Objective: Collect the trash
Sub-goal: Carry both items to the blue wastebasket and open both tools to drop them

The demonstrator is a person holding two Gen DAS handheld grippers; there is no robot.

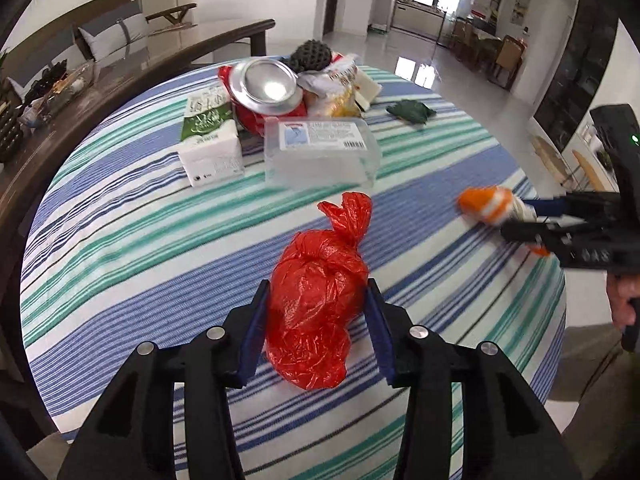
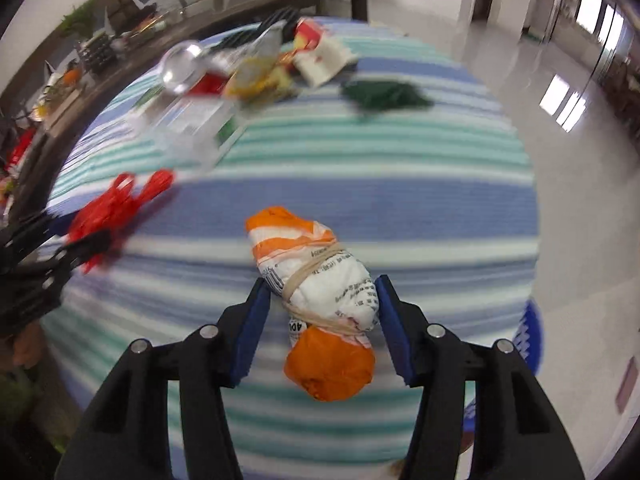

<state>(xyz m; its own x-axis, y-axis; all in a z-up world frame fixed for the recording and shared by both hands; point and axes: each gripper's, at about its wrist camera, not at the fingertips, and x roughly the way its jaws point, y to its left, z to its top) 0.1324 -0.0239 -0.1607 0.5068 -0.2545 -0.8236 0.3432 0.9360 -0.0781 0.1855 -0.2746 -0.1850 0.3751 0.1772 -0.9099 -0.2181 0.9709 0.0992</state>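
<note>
Left gripper (image 1: 316, 300): black plastic linkage arms with round metal pins; blue flat pads. The pads are clenched on a red bag (image 1: 316, 304), thin crinkled plastic film, glossy, knotted at the top into a twisted tail. The bag is lumpy and elongated; its sides bulge against both pads. It lies on the striped tablecloth (image 1: 140, 248), near the edge closest to the camera.

Right gripper (image 2: 324, 298): same build. Its blue pads press both sides of an orange-and-white bundle (image 2: 320, 300), a crumpled printed plastic wrapper rolled into a sausage shape and bound with tan rubber bands. The white middle section sits between the pads; the orange ends stick out past them. The bundle rests on the cloth, well to the right of the red bag. The right view is motion-blurred away from the bundle.

The cloth is woven fabric with blue, teal and white stripes, draped over a round table.

At the far side of the cloth, a cluster:
- clear plastic box (image 1: 320, 152), rectangular, labelled lid
- white and green carton (image 1: 210, 140), boxy
- shiny metal dish (image 1: 268, 84), round, resting tilted on red packaging
- yellow crinkled snack bag (image 1: 340, 88)
- black mesh ball (image 1: 310, 54)

A dark green crumpled piece (image 1: 412, 111) lies apart, to the right of the cluster.
</note>
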